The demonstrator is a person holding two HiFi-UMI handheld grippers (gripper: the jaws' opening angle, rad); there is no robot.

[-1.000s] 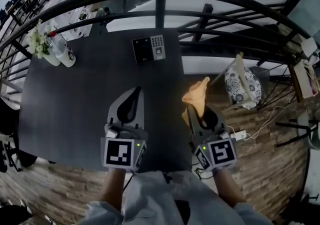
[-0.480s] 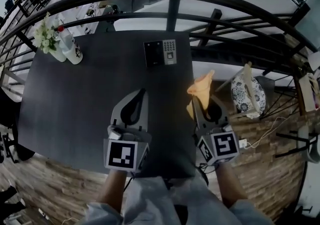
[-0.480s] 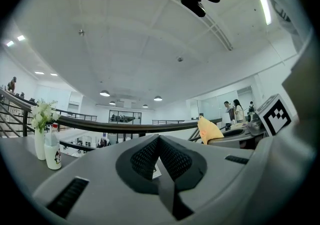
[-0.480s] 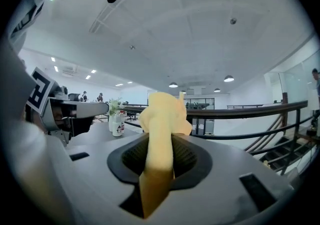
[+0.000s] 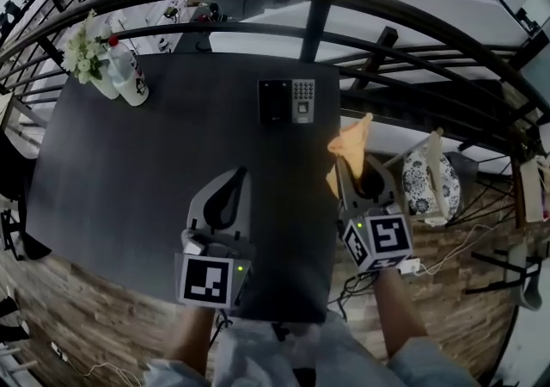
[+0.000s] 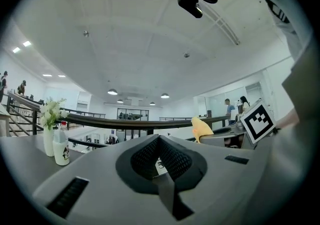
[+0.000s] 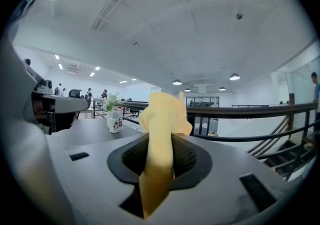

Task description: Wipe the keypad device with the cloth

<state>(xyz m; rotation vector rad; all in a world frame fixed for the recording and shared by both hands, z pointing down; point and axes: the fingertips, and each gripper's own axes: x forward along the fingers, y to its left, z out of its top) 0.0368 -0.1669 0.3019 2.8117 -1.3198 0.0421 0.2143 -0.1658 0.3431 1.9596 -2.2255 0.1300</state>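
Lying near the far edge of the dark table, the black grey-keyed keypad device is untouched. The yellow cloth is clamped by the right gripper; the left gripper is closed, empty. White flowers are held in a white vase beside a white bottle, label unreadable.

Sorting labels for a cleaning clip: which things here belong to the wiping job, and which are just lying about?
Job: keypad device; yellow cloth, clamped in the right gripper.
Lying about: vase of flowers; white bottle beside it; patterned chair.

Keypad device on table, cloth apparently in right gripper
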